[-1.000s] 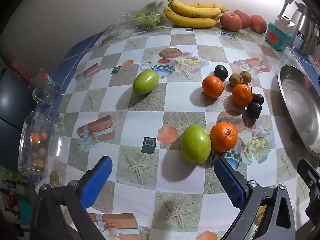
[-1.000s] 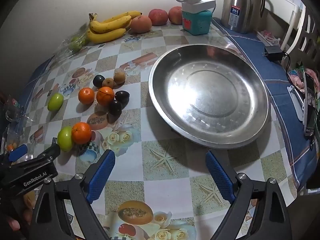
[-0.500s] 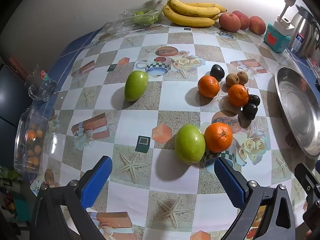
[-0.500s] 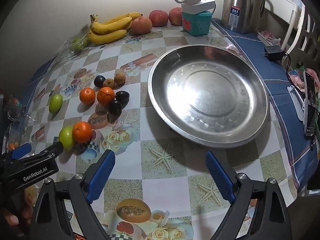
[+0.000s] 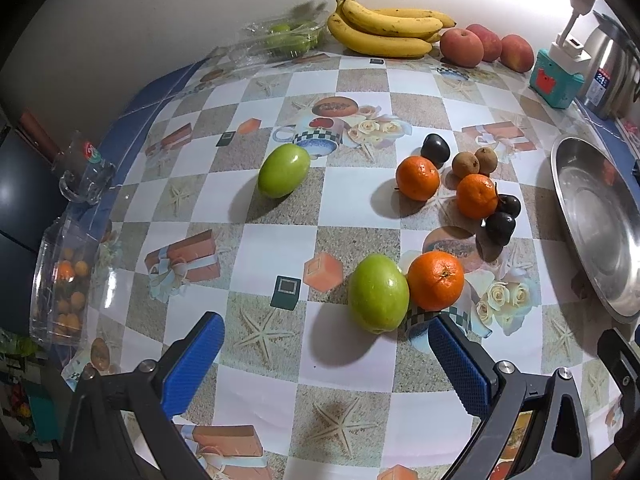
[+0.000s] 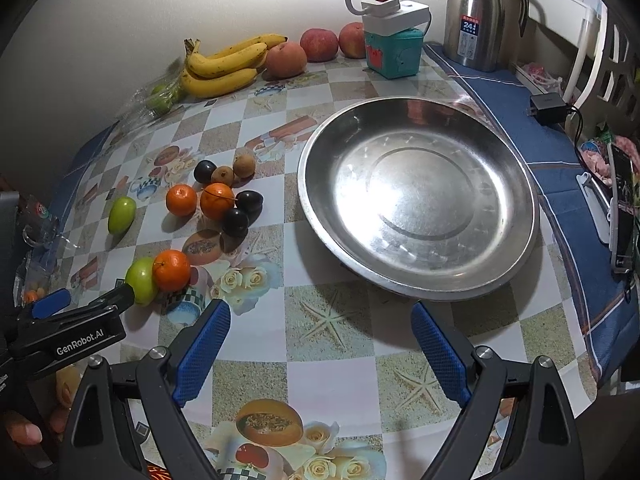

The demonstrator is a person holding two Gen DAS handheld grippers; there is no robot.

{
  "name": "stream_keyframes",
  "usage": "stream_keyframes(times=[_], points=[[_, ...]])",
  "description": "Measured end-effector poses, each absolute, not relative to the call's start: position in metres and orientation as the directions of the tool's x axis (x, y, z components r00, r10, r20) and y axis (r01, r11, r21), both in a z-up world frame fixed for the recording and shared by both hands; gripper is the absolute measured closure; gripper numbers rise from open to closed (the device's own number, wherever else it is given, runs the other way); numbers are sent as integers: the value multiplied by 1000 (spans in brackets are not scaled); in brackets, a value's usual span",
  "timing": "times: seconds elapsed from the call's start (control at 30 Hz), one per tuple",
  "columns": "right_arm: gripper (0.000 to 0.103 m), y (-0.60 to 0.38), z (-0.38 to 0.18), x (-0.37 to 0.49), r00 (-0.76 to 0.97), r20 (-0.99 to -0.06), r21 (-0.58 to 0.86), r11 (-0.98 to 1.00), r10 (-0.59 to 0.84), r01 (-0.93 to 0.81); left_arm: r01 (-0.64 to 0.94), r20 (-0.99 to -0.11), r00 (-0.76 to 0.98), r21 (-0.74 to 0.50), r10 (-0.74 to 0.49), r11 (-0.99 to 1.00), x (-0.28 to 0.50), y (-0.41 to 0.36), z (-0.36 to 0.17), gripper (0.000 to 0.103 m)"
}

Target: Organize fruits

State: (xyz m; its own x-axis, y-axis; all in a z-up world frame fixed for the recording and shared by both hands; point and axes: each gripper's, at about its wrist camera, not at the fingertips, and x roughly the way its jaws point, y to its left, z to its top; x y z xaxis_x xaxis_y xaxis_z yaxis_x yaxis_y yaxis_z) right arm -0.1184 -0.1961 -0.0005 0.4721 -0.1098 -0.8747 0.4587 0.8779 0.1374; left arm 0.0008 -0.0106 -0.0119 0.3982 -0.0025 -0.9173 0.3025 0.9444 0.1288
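Fruits lay loose on the worktop [image 5: 360, 376], centre frame; steel pan [image 6: 516, 184] at right. Left hand-held gripper [image 5: 326, 358] and right hand-held gripper [image 6: 320, 350] both gaped, holding nothing.

Three oranges [image 5: 417, 177], two green fruits [image 5: 378, 298], three dark plums [image 5: 435, 148], two small brown fruits [image 5: 465, 164], three peaches [image 5: 461, 47], one banana bunch [image 5: 386, 32] and one steel dish [image 6: 416, 196] are sitting on the tabletop [image 5: 280, 236].

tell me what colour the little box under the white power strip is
Teal box, with a red crab-like figure on its front; clearest in the right wrist view.

"GenRobot.AI" on left hand-held gripper [image 6: 52, 300]
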Motion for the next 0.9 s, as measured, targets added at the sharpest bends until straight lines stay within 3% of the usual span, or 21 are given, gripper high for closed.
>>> stream_keyframes(times=[0.9], points=[[11, -192, -5, -107, 448, -874, 64, 872, -186, 486, 278, -904, 427, 133, 1, 951, 0, -2, -6, 0]])
